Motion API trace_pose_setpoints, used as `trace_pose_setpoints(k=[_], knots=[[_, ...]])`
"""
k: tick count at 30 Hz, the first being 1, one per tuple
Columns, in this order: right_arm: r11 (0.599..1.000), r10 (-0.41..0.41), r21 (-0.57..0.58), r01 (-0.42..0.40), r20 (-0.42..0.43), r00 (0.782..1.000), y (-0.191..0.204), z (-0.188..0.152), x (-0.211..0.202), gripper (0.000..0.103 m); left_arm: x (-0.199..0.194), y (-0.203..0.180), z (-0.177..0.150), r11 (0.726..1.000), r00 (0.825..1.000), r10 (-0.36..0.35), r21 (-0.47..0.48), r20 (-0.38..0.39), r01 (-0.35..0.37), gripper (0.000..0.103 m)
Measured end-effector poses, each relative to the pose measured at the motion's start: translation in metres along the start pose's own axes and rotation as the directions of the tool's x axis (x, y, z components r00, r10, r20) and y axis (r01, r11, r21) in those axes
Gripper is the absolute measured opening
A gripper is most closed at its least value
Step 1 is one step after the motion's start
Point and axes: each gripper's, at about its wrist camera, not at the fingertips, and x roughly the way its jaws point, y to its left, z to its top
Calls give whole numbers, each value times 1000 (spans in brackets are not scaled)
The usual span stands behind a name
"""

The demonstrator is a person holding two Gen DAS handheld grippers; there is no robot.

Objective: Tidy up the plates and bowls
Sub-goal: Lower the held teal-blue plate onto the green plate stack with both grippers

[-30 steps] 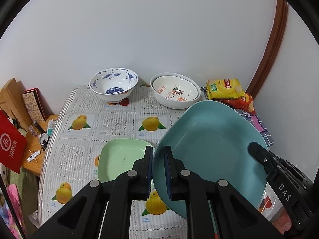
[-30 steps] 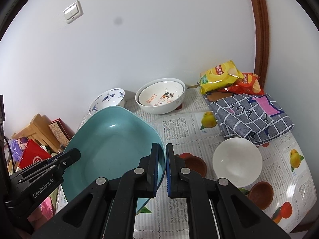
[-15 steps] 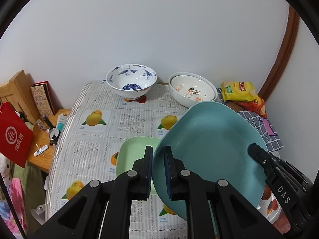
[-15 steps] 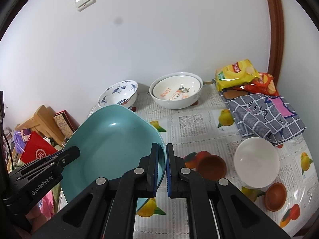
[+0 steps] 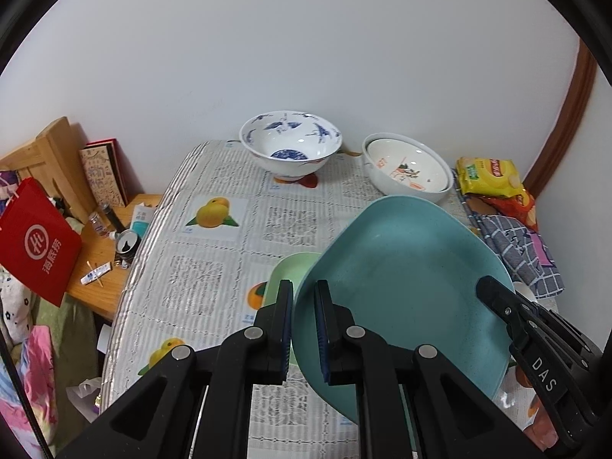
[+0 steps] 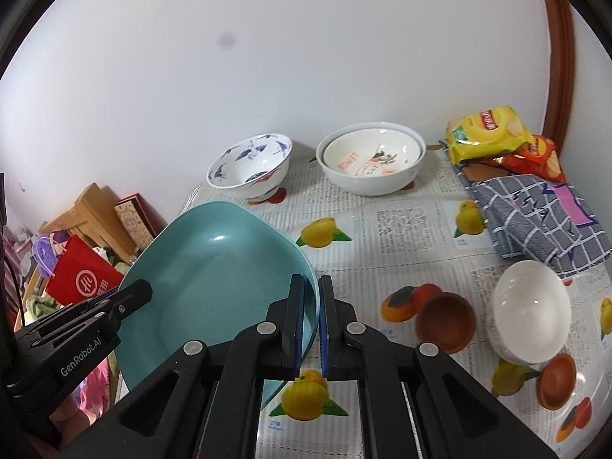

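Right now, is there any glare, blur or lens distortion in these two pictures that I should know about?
Left wrist view: sharp, evenly lit; fisheye curves the brown door frame and darkens the corners; only faint sheen on the teal plate. Right wrist view: also sharp; a small bright highlight on the teal plate, another inside the white bowl, and a dark smudge on the wall.
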Motion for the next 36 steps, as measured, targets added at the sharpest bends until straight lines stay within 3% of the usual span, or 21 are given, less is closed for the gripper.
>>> trace_pose_setpoints(k=[13, 36], knots=[[1000, 15, -26, -16, -28, 999, 15, 1, 30, 7, 22, 19, 1, 999, 999, 24, -31, -23, -24, 11], [999, 35, -31, -40, -134, 990, 13, -5, 108, 7, 93, 37, -6, 997, 990, 23, -68, -140, -33, 11]])
